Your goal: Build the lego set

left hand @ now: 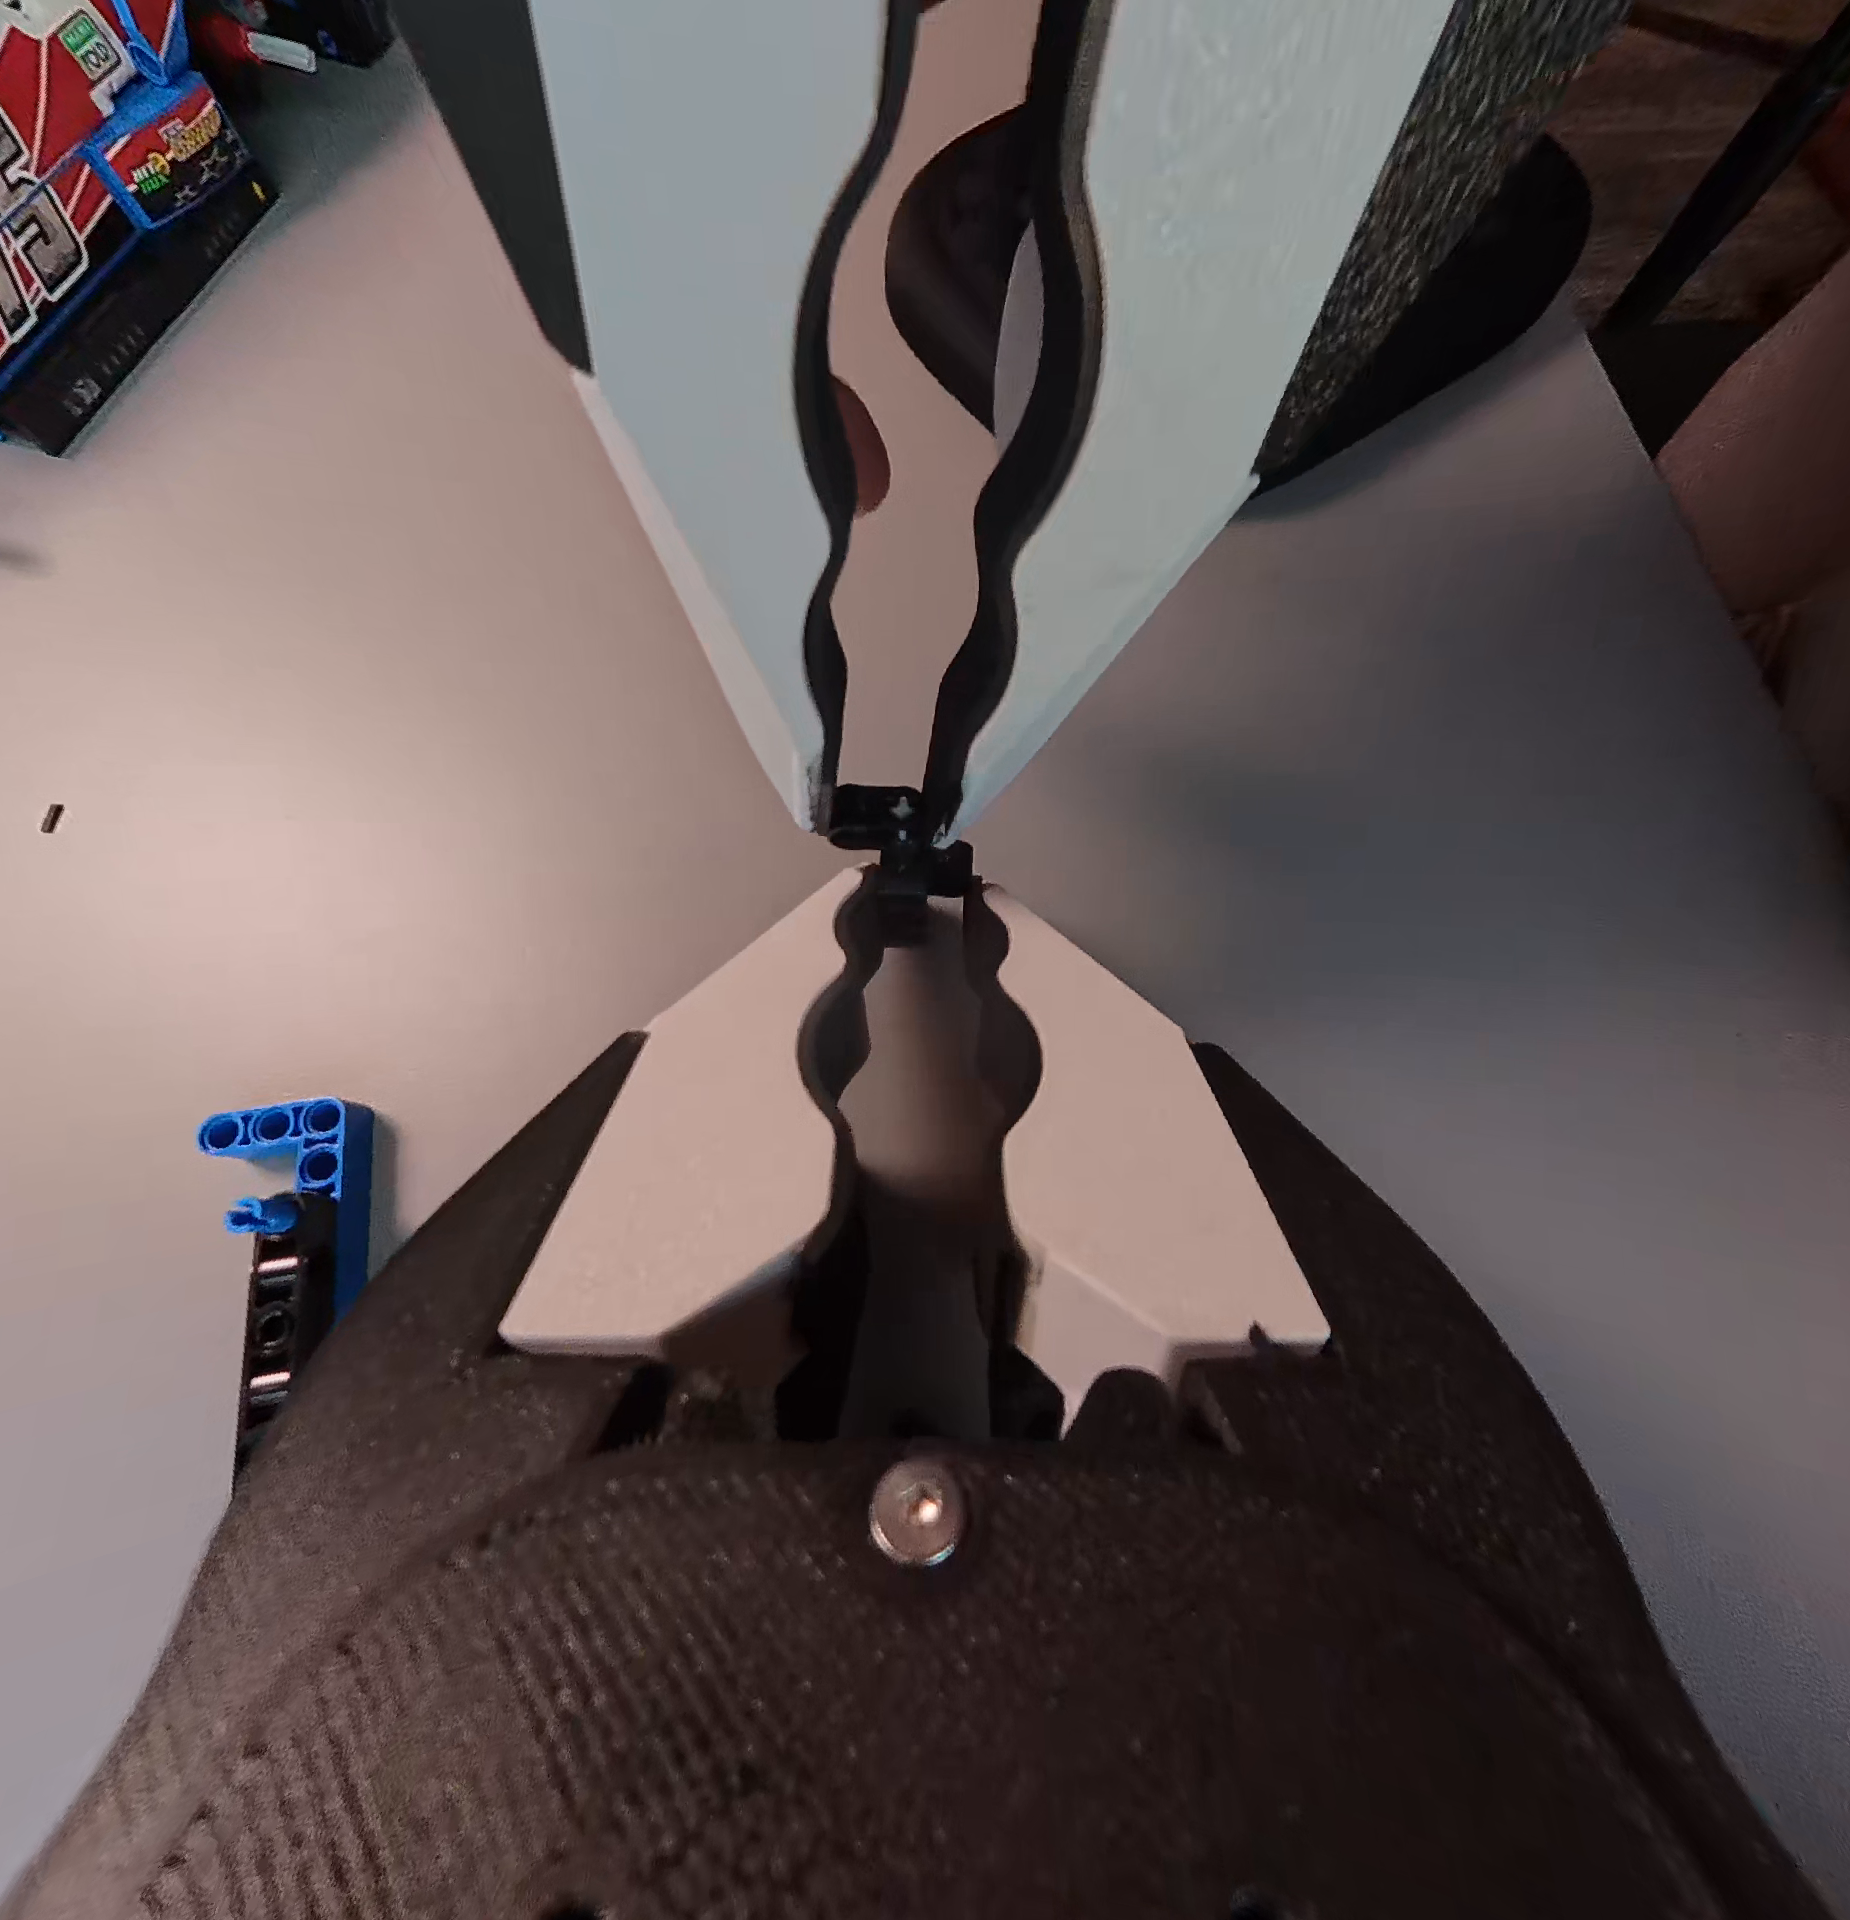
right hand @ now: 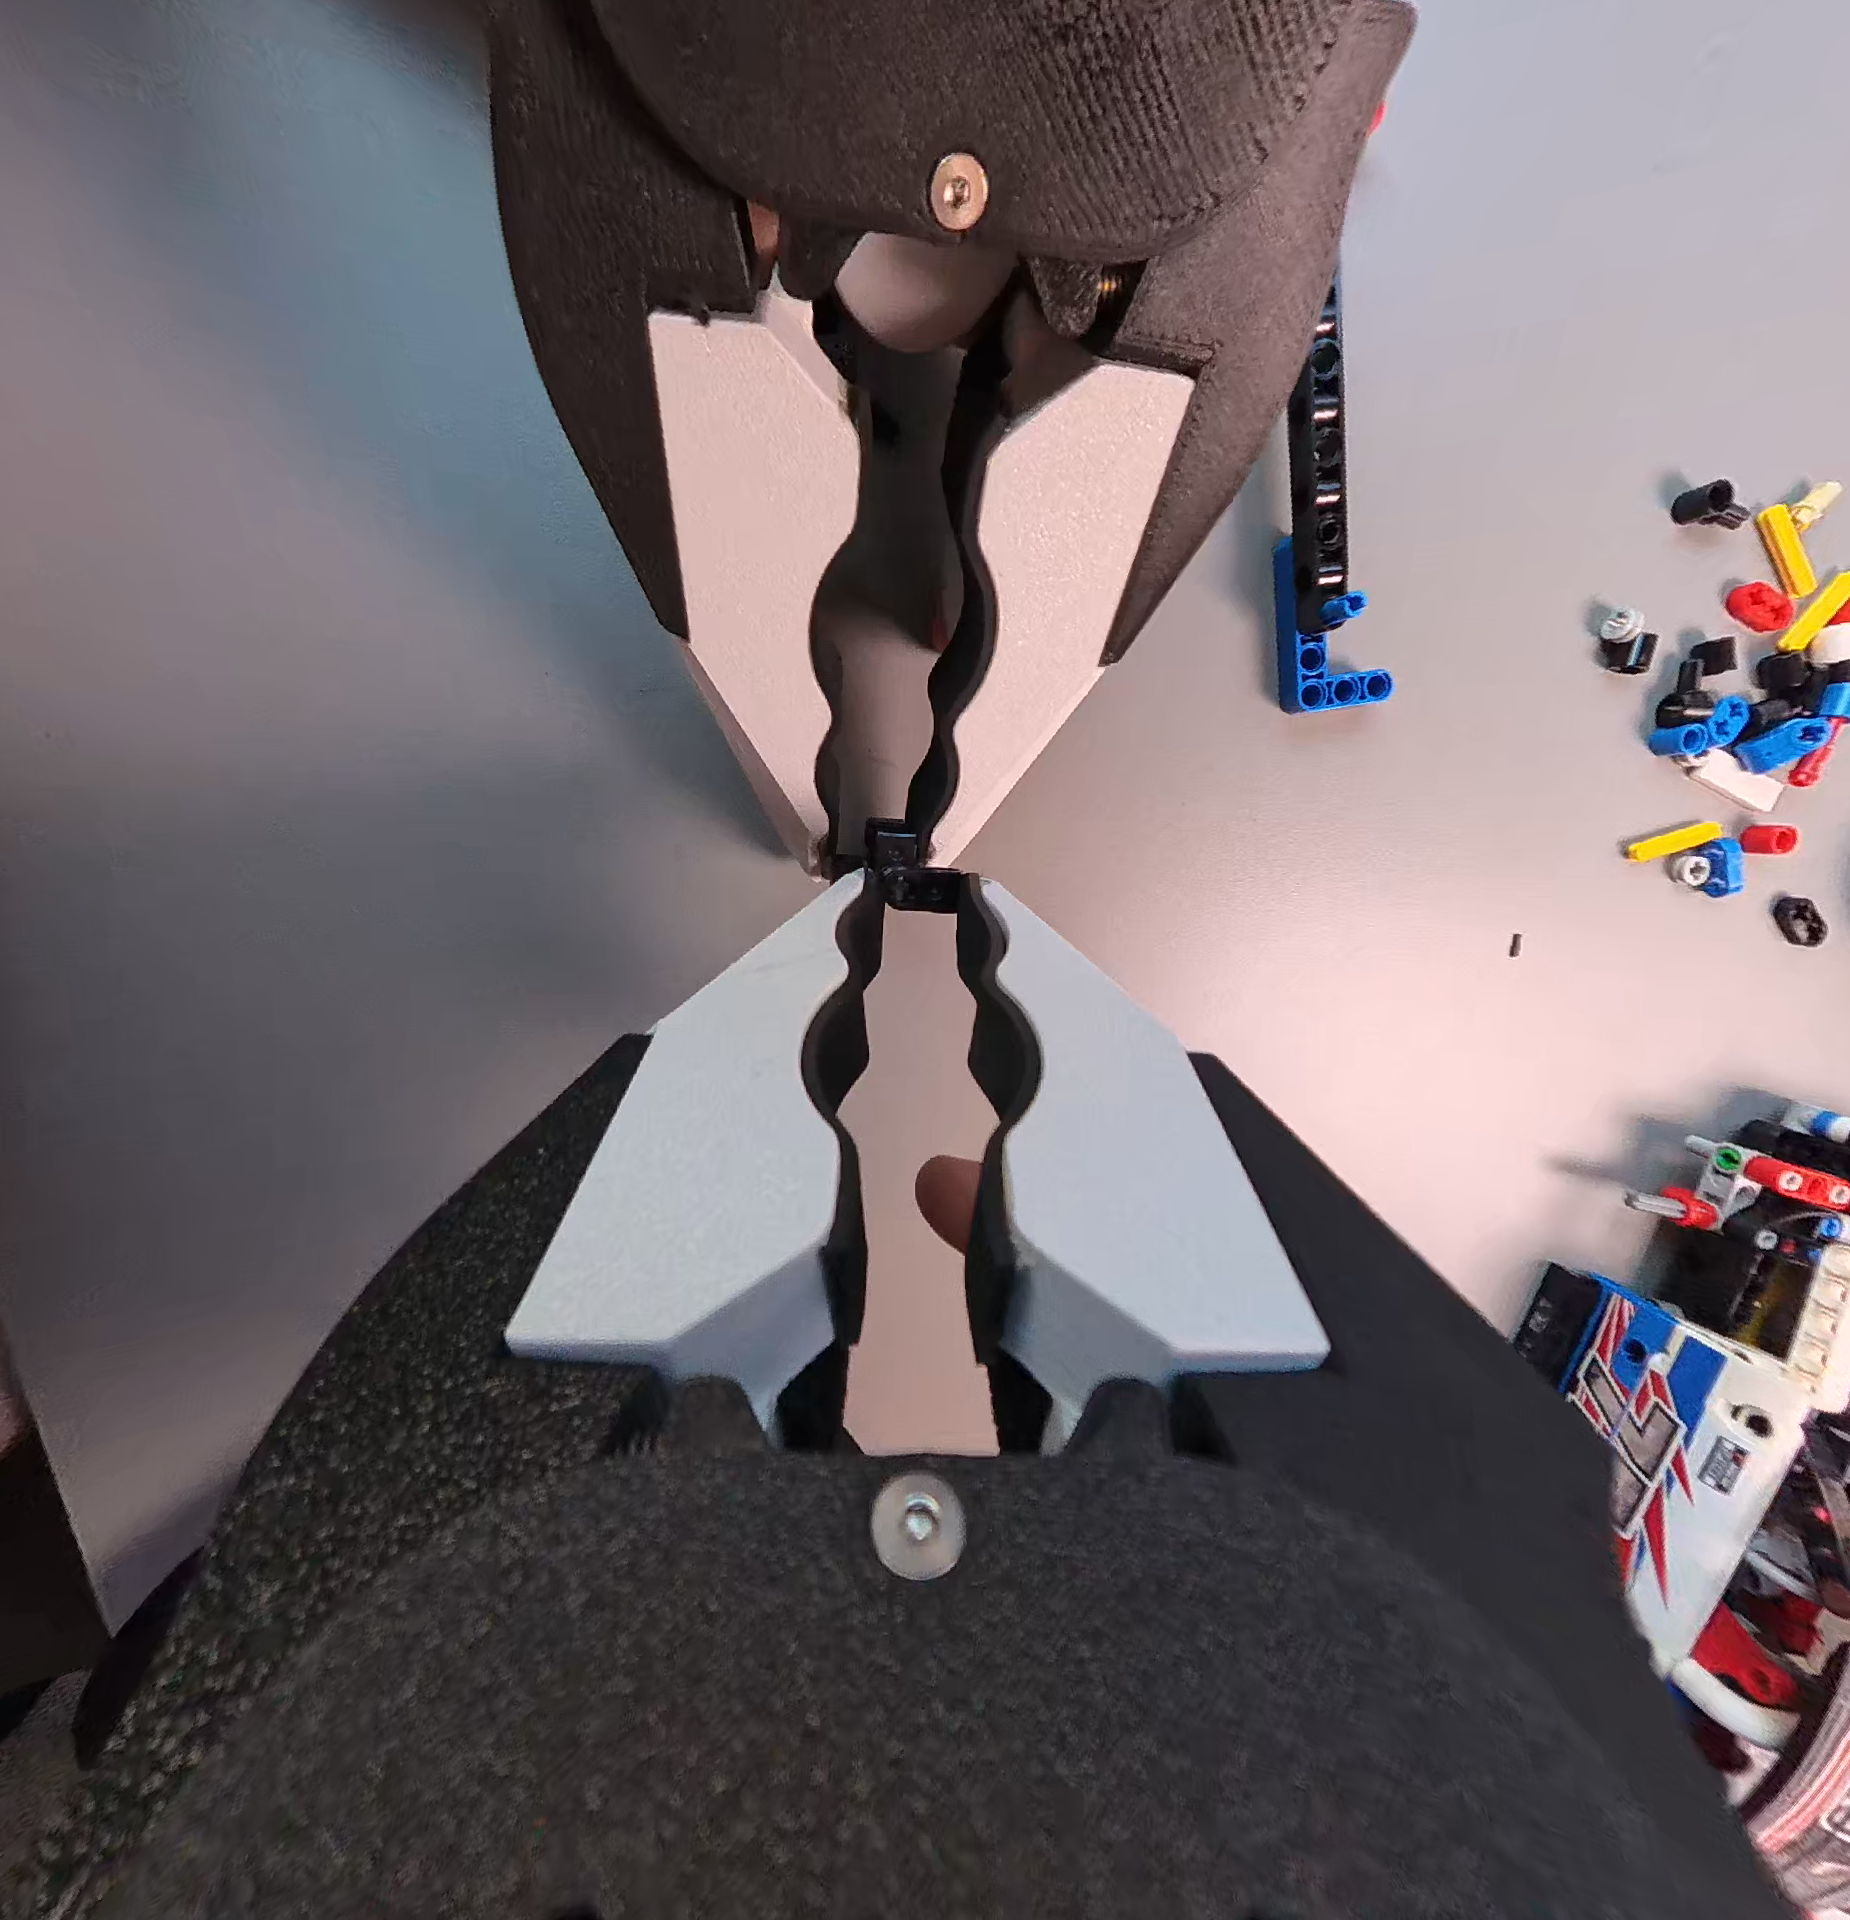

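The two grippers met tip to tip above the pale grey table (right hand: 1316, 987). Going left to right in the right wrist view: the right gripper (right hand: 916, 883) came up from below, nearly closed, pinching a small black connector (right hand: 926, 891) whose long axis ran across its tips. The left gripper (right hand: 879, 836) came down from above, likewise almost closed on a second small black piece (right hand: 890, 837), pressed against the first. The join was too small and dark to read, so I couldn't tell if they'd locked. Fingers were matte pale plastic w/ wavy black inner pads; bodies rough, grainy black print.

Right of them lay a blue L-shaped beam (right hand: 1316, 665) w/ a black holed beam (right hand: 1326, 488) pinned on, long axis pointing away, top hidden behind the left gripper. Further right, a loose pile of small parts (right hand: 1773, 675), blue, yellow, red, black. Bottom right, the half-built car (right hand: 1731, 1403), white w/ red and blue stickers, cut off by the frame edge.
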`<state>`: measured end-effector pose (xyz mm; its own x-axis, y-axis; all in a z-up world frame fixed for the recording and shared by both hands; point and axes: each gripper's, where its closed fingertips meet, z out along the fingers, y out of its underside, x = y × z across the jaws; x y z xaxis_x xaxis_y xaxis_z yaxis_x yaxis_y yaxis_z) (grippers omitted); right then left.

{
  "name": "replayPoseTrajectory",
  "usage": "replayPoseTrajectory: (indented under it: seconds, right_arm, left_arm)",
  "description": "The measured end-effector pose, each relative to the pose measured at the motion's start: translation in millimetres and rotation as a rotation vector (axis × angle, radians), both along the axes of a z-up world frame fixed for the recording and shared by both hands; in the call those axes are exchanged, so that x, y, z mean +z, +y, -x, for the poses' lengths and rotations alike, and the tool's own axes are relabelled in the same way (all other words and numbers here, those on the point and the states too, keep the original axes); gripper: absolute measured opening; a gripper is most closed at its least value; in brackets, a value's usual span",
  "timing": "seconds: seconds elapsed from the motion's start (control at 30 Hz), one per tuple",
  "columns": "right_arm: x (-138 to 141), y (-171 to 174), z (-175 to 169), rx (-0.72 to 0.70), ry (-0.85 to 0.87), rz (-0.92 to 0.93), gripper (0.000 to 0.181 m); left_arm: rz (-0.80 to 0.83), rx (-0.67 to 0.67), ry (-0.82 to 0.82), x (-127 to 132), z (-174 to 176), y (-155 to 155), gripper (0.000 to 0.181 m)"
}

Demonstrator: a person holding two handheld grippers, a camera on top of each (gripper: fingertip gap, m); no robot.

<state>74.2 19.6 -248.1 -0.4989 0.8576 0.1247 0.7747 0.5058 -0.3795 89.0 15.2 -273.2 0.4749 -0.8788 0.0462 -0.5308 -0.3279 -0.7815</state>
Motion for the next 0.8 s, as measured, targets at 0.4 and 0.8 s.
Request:
replayPoseTrajectory:
  seconds: [0.4, 0.8]
  right_arm:
    - [6, 0, 7, -0.084, 0.22, 0.089, 0.014]
    - [126, -1, 19, -0.167, 1.195, 0.749, 0.012]
  left_arm:
    - [-0.057, 0.013, 0.005, 7, 4, 1, 0.015]
    - [-0.03, 0.09, -0.725, 124, 21, -11, 0.039]
